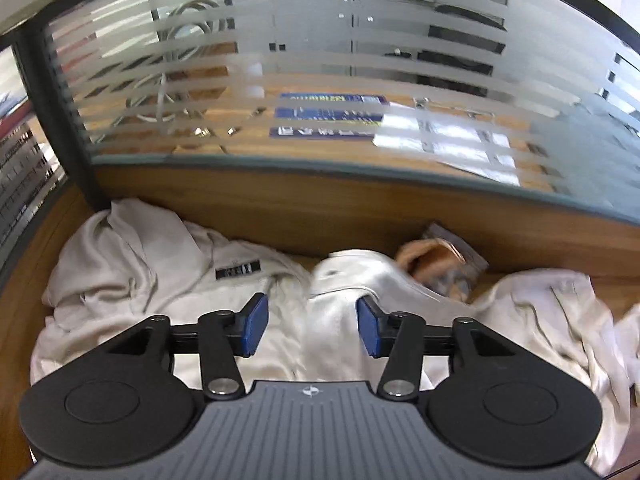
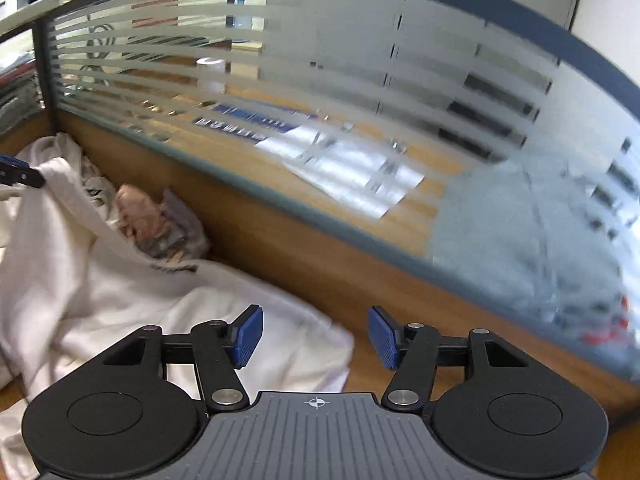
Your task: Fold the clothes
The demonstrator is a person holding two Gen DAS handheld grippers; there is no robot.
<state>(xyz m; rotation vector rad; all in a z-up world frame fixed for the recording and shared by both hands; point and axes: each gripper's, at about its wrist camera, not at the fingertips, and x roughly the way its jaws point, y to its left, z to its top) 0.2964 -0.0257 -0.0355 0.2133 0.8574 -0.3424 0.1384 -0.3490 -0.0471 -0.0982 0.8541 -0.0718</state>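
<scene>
Left tool [image 1: 312, 326], nearest: blue pads [image 1: 253, 326] spread apart, released, poised over white garment [image 1: 160, 264] with nothing gripped. Right tool [image 2: 316, 336]: pads [image 2: 249, 336] likewise parted and empty, over the garment's right edge [image 2: 280, 320] and bare wooden tabletop [image 2: 360, 364]. Garment rumpled and unfolded across the tabletop, black label [image 1: 238, 270] facing up toward the left. Beyond it, crumpled printed packet [image 1: 444, 264] against the wooden back panel [image 1: 320, 216]. Farthest: striped frosted glass partition [image 1: 320, 60].
</scene>
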